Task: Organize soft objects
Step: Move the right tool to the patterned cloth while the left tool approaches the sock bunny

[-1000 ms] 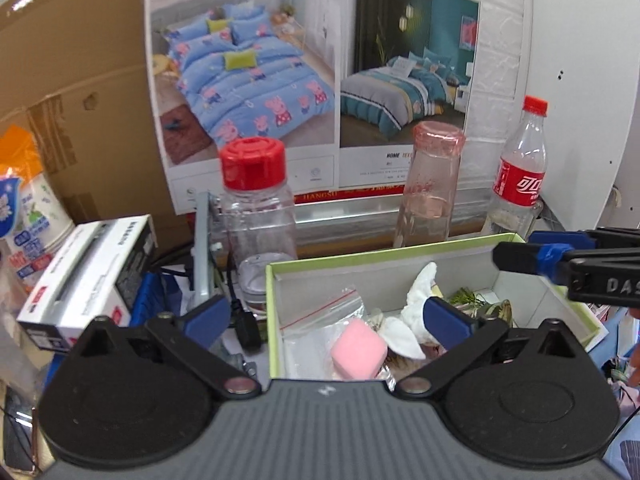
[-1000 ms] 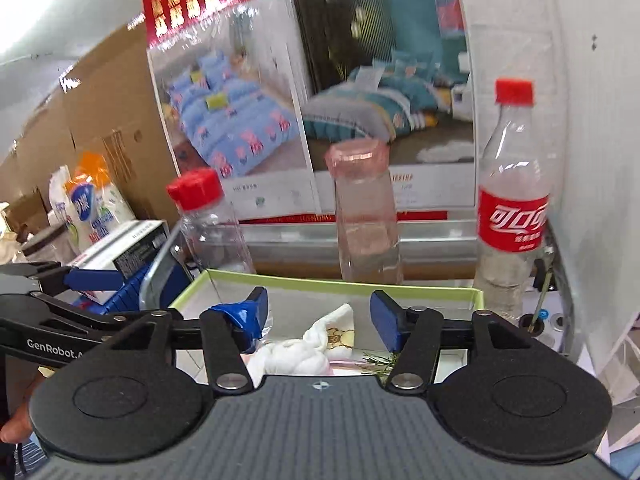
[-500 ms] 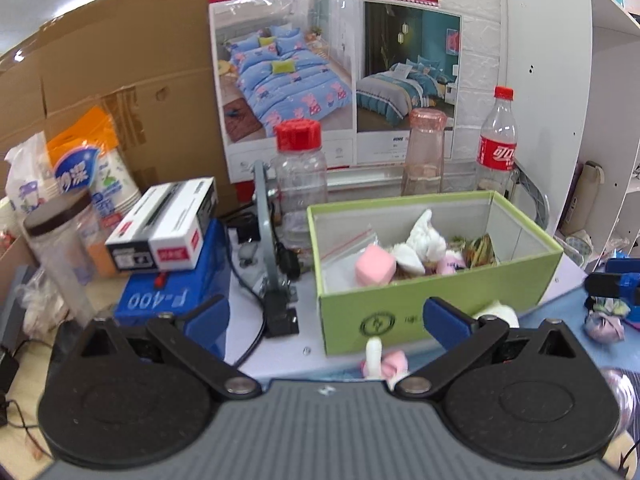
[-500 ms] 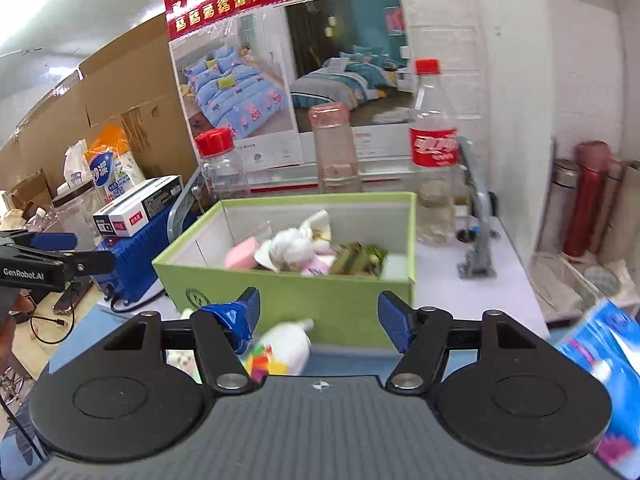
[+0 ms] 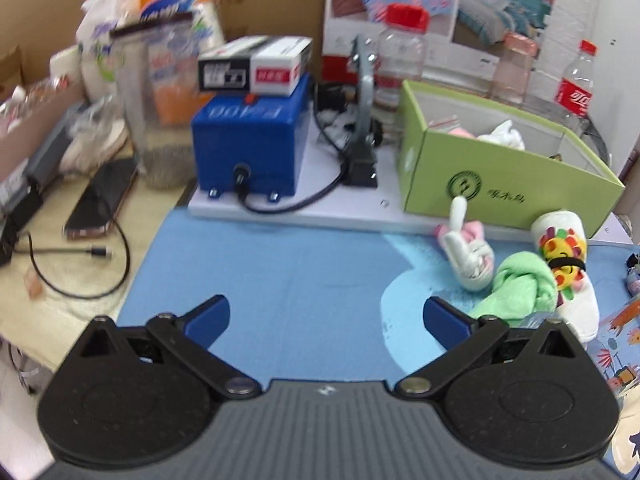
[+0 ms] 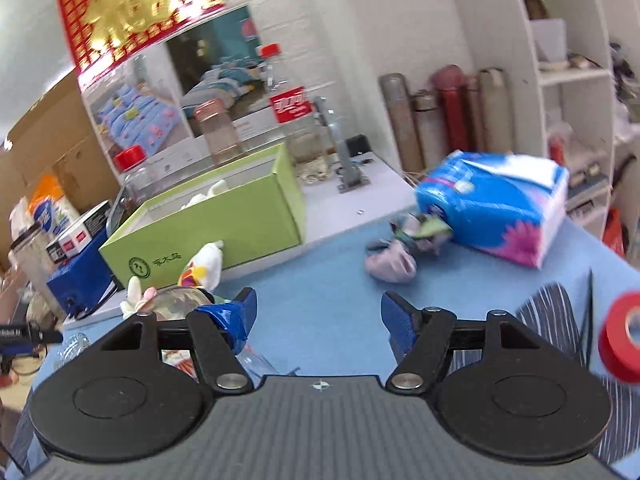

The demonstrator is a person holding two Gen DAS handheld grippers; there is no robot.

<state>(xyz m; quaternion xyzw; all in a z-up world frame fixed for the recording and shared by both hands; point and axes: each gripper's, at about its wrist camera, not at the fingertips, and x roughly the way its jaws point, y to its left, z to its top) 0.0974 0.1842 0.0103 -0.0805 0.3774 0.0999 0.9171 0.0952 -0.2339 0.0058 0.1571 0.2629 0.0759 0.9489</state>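
A green box (image 5: pixel 500 168) (image 6: pixel 224 232) stands at the back of the blue mat and holds several soft toys. In front of it lie a white and pink bunny toy (image 5: pixel 468 252), a green cloth (image 5: pixel 516 292) and a white plush with a colourful face (image 5: pixel 564 260) (image 6: pixel 200 268). A lilac soft pouch (image 6: pixel 390 264) lies on the mat to the right. My left gripper (image 5: pixel 326 318) is open and empty above the mat. My right gripper (image 6: pixel 318 312) is open and empty, back from the box.
A blue machine (image 5: pixel 252 136) with a white carton on it stands left of the box. Bottles (image 5: pixel 400 56) stand behind the box. A blue tissue pack (image 6: pixel 496 216) lies right, a red tape roll (image 6: pixel 624 340) at the near right. A phone (image 5: pixel 102 200) and cables lie left.
Both grippers have pulled back and away from the green box, out over the mat. The left view has swung left, the right view has swung right. Both stay open and empty.
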